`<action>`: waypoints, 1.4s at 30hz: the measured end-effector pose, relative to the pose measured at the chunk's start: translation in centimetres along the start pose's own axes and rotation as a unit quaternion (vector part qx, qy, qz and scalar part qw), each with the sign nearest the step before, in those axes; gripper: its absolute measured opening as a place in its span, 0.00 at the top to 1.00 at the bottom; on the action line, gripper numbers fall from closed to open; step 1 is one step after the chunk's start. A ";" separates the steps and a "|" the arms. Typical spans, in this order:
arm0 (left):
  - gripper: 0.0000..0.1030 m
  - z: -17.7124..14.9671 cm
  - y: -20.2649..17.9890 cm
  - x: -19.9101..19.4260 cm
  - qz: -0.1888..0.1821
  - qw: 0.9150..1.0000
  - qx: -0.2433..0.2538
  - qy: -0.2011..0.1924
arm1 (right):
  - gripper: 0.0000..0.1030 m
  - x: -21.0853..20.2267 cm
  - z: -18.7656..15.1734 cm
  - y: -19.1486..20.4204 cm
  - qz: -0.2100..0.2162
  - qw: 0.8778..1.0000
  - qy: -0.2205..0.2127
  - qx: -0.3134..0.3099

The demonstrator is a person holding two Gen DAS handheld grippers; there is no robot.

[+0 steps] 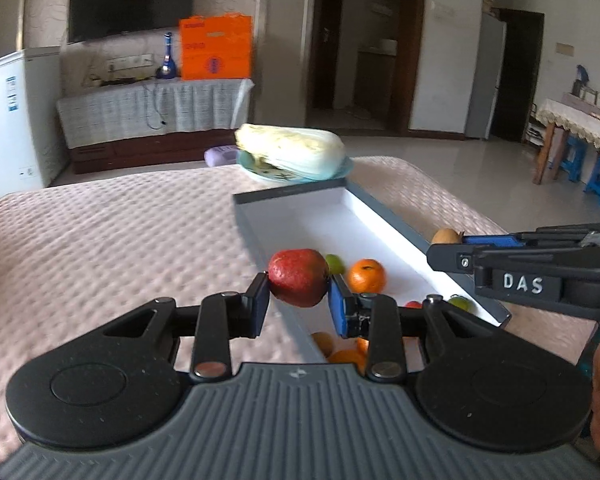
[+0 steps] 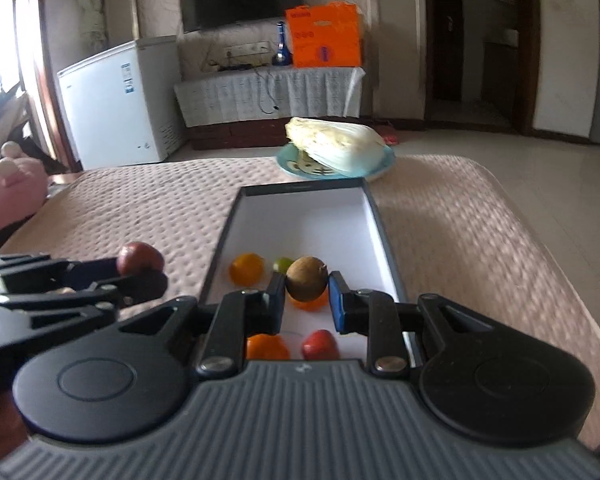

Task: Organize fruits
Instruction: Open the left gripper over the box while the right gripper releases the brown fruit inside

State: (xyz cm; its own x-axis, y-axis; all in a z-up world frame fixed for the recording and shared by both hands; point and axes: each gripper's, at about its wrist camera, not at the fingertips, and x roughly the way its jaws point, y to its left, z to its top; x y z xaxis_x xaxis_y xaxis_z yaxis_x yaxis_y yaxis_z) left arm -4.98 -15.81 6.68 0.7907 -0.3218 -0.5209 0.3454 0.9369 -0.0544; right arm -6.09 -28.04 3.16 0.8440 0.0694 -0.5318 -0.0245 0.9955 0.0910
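Pink quilted bed [image 1: 112,232] carries a grey box [image 1: 392,224] with a white inside. Left wrist view: left gripper [image 1: 299,294] has its fingers clamped on a red apple [image 1: 298,277], held over the box's left rim. An orange [image 1: 366,276] and a green fruit [image 1: 334,264] lie inside the box. A cabbage [image 1: 290,152] on a plate [image 1: 340,170] sits just beyond the box's far end. Right gripper [image 1: 446,246] enters from the right, beyond the box's right rim.

Right wrist view: right gripper [image 2: 305,294] has its fingers clamped on a brown kiwi [image 2: 307,278] above the box [image 2: 380,232]. Oranges and a red fruit [image 2: 320,344] lie inside the box below it. Left gripper [image 2: 146,270] with the apple [image 2: 139,258] is left of the box.
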 end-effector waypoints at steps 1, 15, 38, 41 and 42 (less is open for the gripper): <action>0.64 0.0 -0.3 0.6 -0.004 1.000 0.002 0.003 | 0.74 0.0 0.0 -0.4 -0.002 1.000 0.000 0.005; 0.57 0.2 -3.2 5.7 -0.010 1.000 0.012 0.025 | 0.74 0.2 0.0 -1.3 -0.002 1.000 0.000 0.028; 0.43 -0.2 -0.2 3.2 -0.002 1.000 0.000 0.026 | 0.74 5.0 0.8 1.0 -0.002 0.998 0.017 0.053; 0.43 -0.2 -0.4 3.3 -0.006 1.000 0.001 0.026 | 0.74 5.5 0.7 1.3 -0.002 0.998 0.022 0.051; 0.43 -0.2 -0.4 3.3 -0.006 1.000 0.000 0.026 | 0.74 5.7 0.7 1.4 -0.003 0.998 0.024 0.050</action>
State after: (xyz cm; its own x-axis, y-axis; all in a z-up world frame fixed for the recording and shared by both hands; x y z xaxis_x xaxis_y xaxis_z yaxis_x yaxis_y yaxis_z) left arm -2.64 -17.16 4.83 0.7594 -0.3258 -0.5632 0.3549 0.9329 -0.0612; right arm -0.90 -26.29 0.85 0.8168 0.0688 -0.5728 0.0362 0.9848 0.1699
